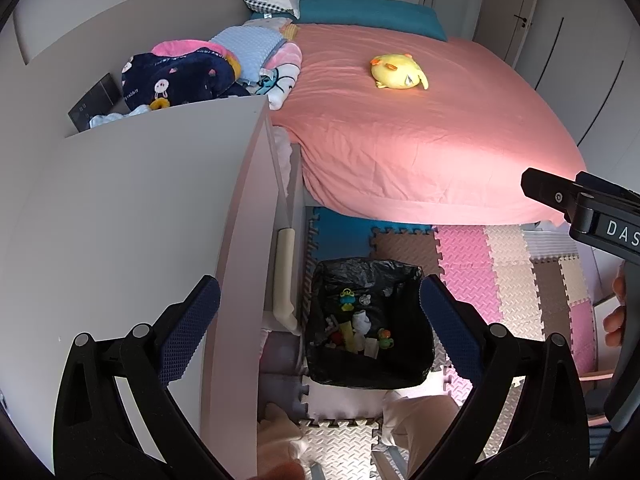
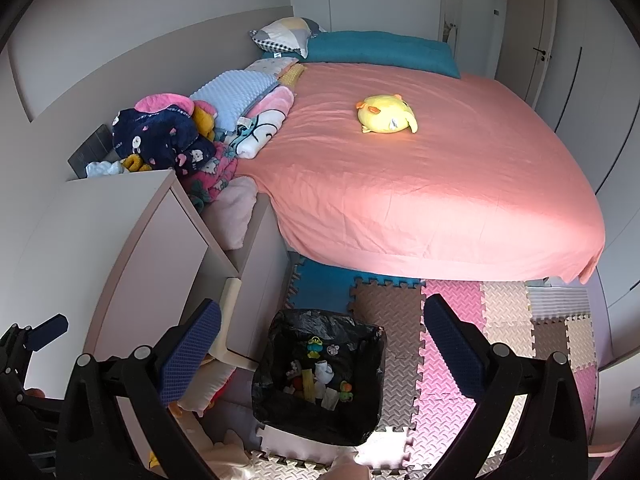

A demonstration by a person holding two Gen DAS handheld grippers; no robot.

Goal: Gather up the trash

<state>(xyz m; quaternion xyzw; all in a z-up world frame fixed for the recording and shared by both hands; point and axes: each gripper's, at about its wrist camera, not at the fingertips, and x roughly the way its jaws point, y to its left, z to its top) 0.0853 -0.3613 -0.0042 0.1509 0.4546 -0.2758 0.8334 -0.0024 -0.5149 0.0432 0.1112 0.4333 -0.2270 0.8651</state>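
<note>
Both hand-held grippers are released and grasp nothing: the left hand-held gripper (image 1: 320, 304) and the right hand-held gripper (image 2: 322, 328) each hold their blue-padded fingers wide apart, above the floor.

Largest item: the bed (image 2: 440, 184), covered by a pink sheet, with a yellow plush toy (image 2: 386, 114) lying on it near the middle. A pile of blankets (image 2: 172, 136) lies along the bed's left edge, beside a white cabinet (image 2: 132, 232).

Foam puzzle mats (image 2: 452, 360) cover the floor at the foot of the bed. On them, just beside the cabinet, stands a bin lined with a black bag (image 2: 320, 380).

Trash (image 2: 320, 384), several small pieces, lies at the bottom of the bin.
</note>
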